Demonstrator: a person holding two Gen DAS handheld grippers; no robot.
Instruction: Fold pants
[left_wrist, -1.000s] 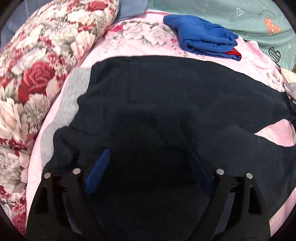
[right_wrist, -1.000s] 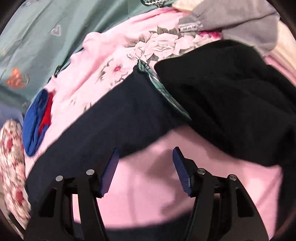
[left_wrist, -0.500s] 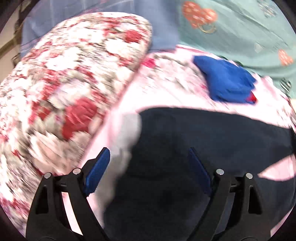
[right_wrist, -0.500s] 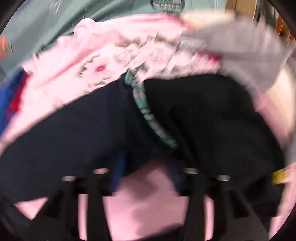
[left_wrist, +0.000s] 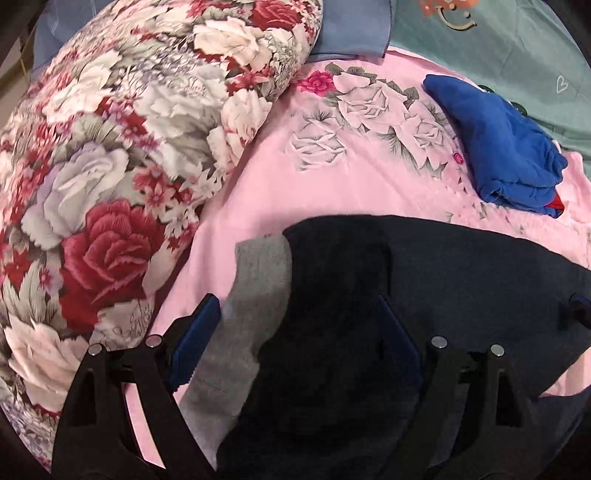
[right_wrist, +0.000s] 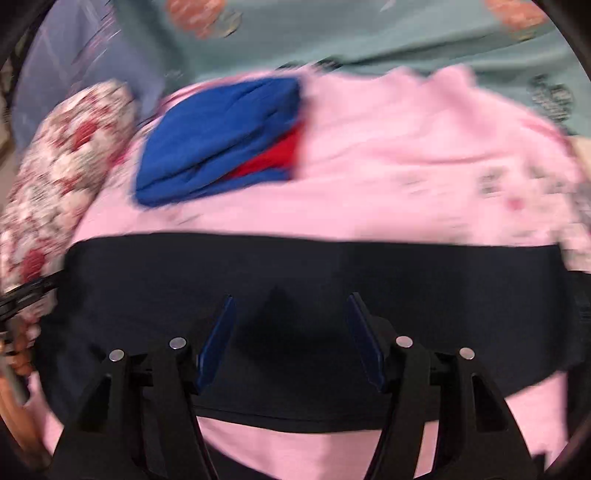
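Dark pants spread out on the pink floral bed, both grippers over them

The navy pants (left_wrist: 424, 295) lay flat across the pink floral bedspread (left_wrist: 332, 177), with a grey garment (left_wrist: 258, 280) sticking out from under their left edge, beside a big rose-patterned pillow (left_wrist: 110, 166). The left gripper (left_wrist: 299, 339) hung over that edge with its jaws wide apart, gripping nothing. The right gripper (right_wrist: 290, 336) stood above the middle of the pants, jaws about half open and empty; that view was blurred. A folded blue garment (left_wrist: 506, 147) sat farther back, well apart from the pants.
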